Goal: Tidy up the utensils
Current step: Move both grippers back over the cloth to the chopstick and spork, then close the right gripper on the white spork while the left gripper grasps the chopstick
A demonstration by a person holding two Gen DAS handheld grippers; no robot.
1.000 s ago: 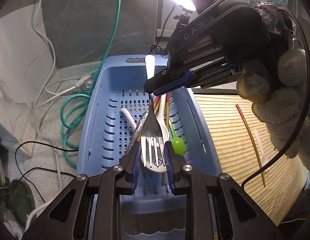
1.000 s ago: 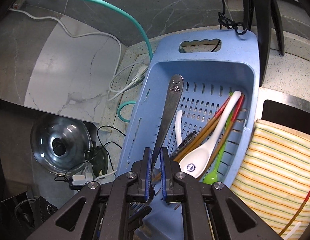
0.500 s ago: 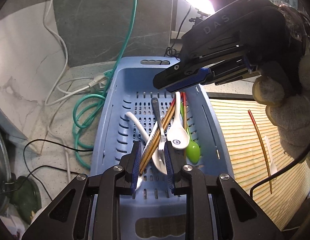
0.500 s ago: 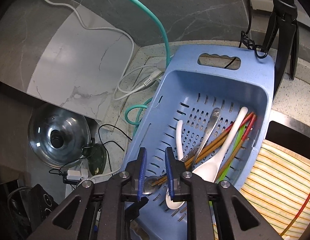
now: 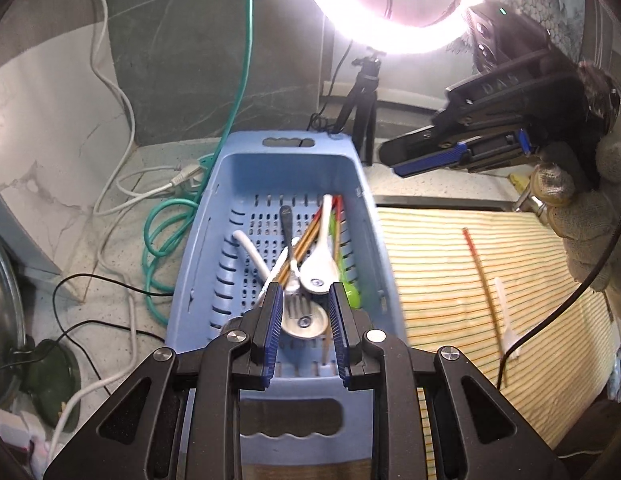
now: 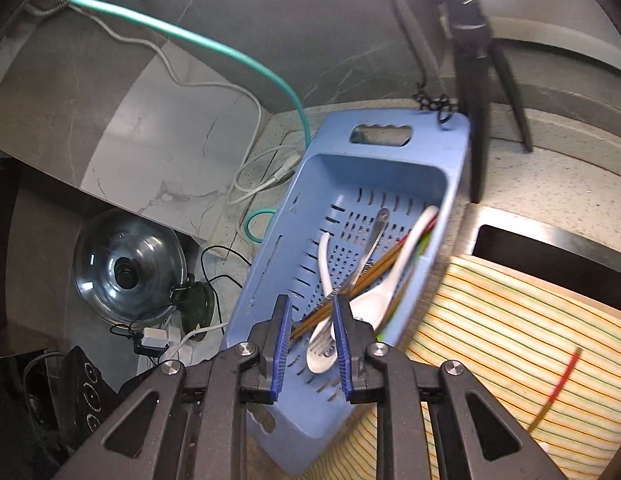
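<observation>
Left wrist view: fork (image 5: 293, 280) now lies in basket (image 5: 226, 216); left tongs (image 5: 303, 320) empty, right tongs (image 6: 310, 334) opening, empty.

Fork released into basket; both grippers clear of it.

A second ago the fork (image 5: 291, 264) stood gripped at both ends: tines between the left gripper (image 5: 303, 322) pads, handle between the right gripper (image 6: 310, 334) pads. It now lies in the blue basket (image 5: 214, 248) across the chopsticks (image 5: 306, 240) and white spoons (image 5: 319, 262). Right jaws are opening, nothing between them. Right gripper has withdrawn from above the basket towards the striped mat (image 5: 450, 280).
</observation>
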